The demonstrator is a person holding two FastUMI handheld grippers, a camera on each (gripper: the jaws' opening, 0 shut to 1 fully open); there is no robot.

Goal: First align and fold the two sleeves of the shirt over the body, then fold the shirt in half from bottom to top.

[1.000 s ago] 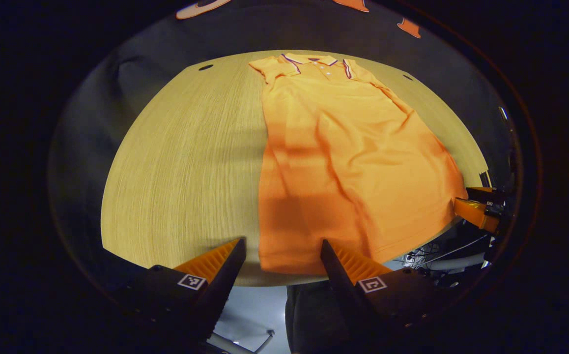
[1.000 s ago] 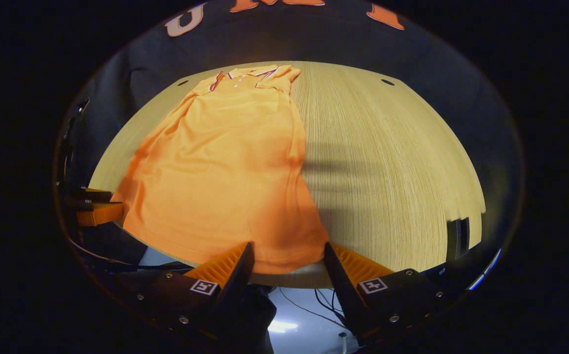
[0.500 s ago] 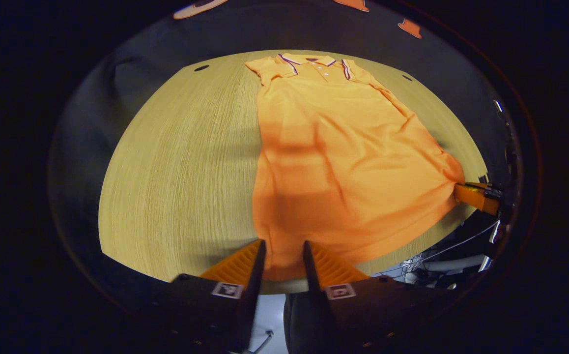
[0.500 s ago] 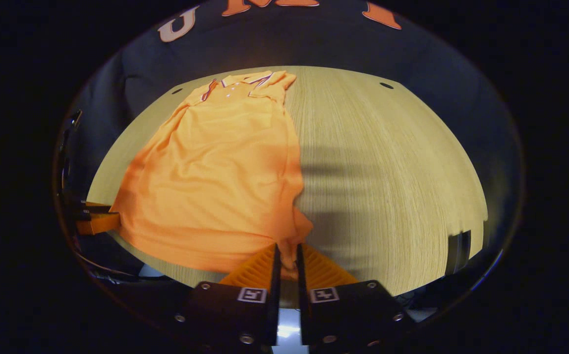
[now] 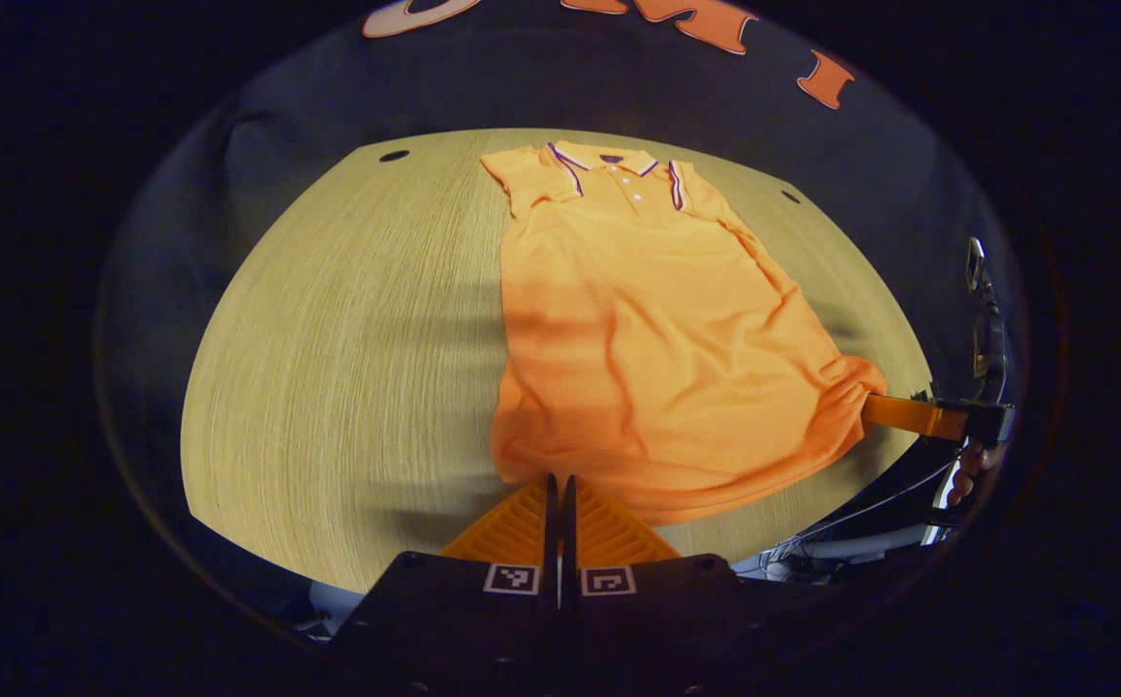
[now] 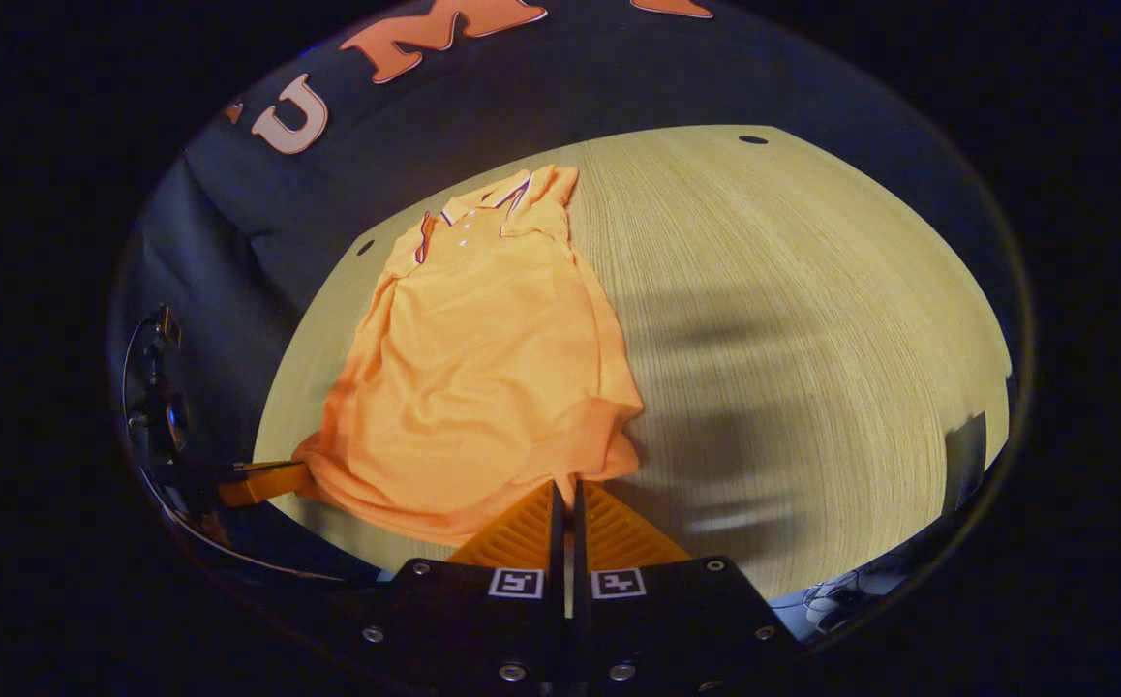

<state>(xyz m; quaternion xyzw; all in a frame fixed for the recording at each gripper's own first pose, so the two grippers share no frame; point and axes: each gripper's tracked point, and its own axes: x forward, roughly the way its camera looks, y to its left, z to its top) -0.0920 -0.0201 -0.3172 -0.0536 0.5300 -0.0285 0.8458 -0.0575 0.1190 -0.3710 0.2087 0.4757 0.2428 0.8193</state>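
An orange polo shirt [image 5: 657, 329] lies flat on a pale wooden counter [image 5: 348, 348], its striped collar [image 5: 609, 166] at the far end near the black cloth wall and its hem [image 5: 677, 489] toward the near edge. Both sleeves are already folded in over the body, so the shirt reads as a long, narrowing panel. In the left gripper view, the left gripper [image 5: 556, 481] sits at the near left corner of the hem with its fingers pressed together on the fabric, which bunches slightly where it enters them. Off to the right in that same view, the right gripper [image 5: 875, 409] reaches in from the counter's edge and pinches the other hem corner, pulling the cloth into small gathers there; part of the hand [image 5: 962, 474] holding it shows just below. In the right gripper view, that gripper's own fingers [image 6: 522, 528] are likewise clamped together on the hem corner, with a fold of fabric puckered just above them, and the left gripper [image 6: 275, 479] appears at the far left, gripping its corner. Between the two corners the hem runs in a shallow, wrinkled curve, and soft creases spread up the lower body. Two small dark holes [image 5: 393, 156] mark the counter's far corners.
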